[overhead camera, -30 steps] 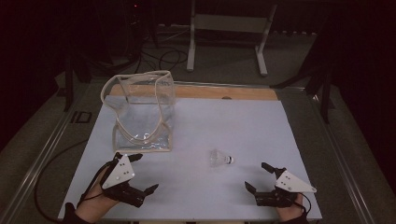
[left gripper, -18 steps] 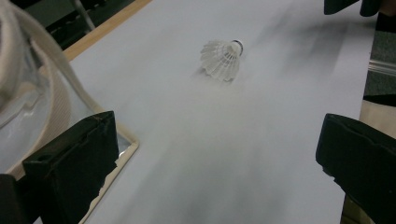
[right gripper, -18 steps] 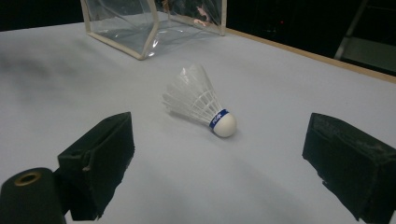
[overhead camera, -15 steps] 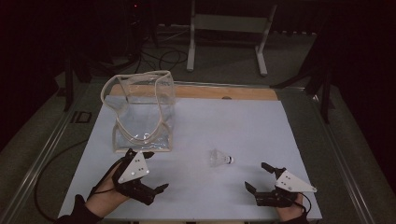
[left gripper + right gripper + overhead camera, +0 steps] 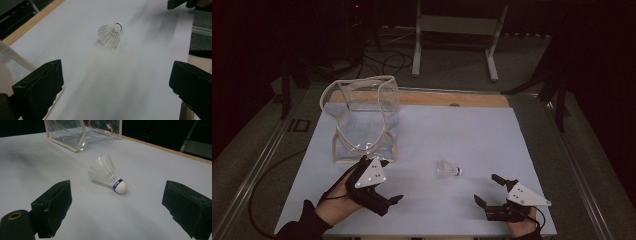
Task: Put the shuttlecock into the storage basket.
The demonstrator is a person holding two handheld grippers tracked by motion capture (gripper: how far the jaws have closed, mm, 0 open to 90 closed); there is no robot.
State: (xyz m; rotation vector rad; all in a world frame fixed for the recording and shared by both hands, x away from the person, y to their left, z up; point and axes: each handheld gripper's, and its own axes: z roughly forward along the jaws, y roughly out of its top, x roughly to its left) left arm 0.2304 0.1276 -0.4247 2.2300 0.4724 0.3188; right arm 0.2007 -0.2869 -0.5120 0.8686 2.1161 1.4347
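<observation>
Shuttlecock (image 5: pixel 447 170) on its side on white table (image 5: pixel 472 135), dark room around, both tongs (image 5: pixel 379 182) (image 5: pixel 493 190) wide.

The high view looked forward and down from above the person's side of the pale blue-grey tabletop (image 5: pixel 472 135), taking in the whole surface, the dark floor beyond it and both forearms at the bottom edge. The left gripper view sat low over the tabletop (image 5: pixel 140 82), looking along its own two black jaws across the surface toward the white feathered shuttlecock with a blue-banded cork (image 5: pixel 110 35), which lay near. The right gripper view was likewise low and close, facing the same shuttlecock (image 5: pixel 107 175) from the other side, with the clear plastic bag with cream-coloured trim (image 5: pixel 82 132) behind it. All three views shared the shuttlecock (image 5: pixel 448 170); the high view also showed the bag (image 5: pixel 362 120).
</observation>
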